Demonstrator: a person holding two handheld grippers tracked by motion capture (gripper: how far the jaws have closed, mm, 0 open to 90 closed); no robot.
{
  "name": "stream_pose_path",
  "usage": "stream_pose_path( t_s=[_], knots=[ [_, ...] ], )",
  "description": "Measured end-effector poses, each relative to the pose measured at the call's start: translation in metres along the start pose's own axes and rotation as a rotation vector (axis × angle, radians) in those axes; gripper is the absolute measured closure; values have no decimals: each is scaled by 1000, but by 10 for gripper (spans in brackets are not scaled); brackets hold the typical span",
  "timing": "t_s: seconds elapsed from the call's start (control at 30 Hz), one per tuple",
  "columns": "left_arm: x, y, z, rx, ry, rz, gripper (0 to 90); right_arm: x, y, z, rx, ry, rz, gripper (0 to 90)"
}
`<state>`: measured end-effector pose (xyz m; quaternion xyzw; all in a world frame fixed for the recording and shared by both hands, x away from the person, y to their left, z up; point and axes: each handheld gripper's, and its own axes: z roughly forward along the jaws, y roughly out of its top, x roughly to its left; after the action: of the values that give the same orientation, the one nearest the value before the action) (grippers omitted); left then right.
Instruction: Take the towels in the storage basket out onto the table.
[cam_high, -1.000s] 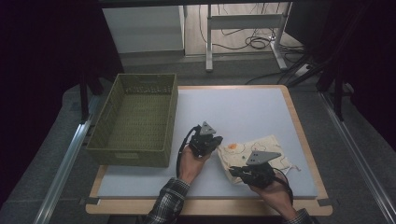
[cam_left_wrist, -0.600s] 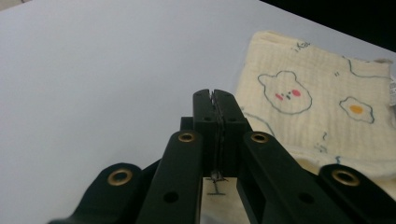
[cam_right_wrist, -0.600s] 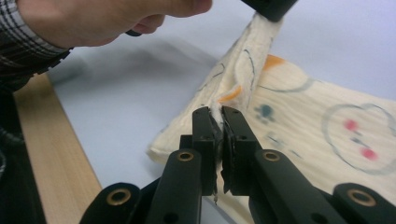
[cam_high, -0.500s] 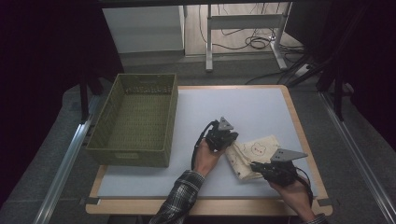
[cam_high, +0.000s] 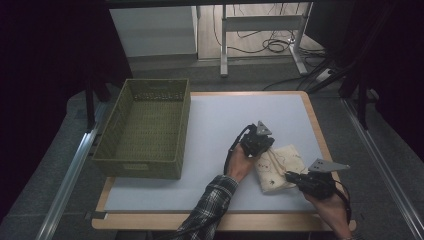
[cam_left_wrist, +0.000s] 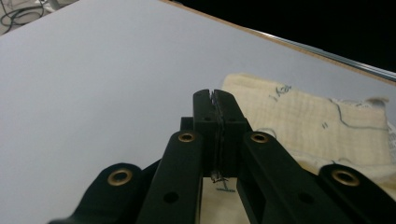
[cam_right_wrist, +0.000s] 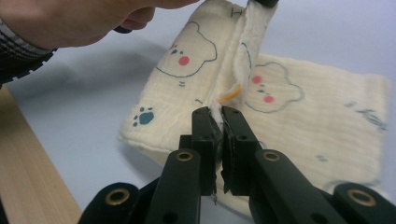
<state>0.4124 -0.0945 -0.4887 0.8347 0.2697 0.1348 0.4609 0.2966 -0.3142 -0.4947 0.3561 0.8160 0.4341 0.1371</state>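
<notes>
Two tools matter here, past the wide surface (cam_high: 210, 125) and the basket (cam_high: 145, 127): your left tool (cam_high: 261, 142) and right tool (cam_high: 294, 176) each pinch an edge of the cloth (cam_high: 280, 167) at the surface's right, apparently to fold it.

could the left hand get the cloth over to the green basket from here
Probably yes: the left gripper is shut on the cloth, and bare table lies between it and the basket; the right gripper also grips it.
</notes>
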Motion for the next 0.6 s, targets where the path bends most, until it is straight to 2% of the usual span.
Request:
stream_pose_path(
  t_s=[0.3, 0.53, 0.6],
  knots=[
    [-6, 13, 21, 10, -2, 31, 890, -17, -4, -10, 3, -40, 25, 846],
    [-8, 17, 35, 29, -14, 34, 890, -26, -7, -14, 12, -67, 43, 846],
    [-11, 18, 39, 20, -14, 27, 890, -29, -9, -15, 15, -73, 49, 846]
  ],
)
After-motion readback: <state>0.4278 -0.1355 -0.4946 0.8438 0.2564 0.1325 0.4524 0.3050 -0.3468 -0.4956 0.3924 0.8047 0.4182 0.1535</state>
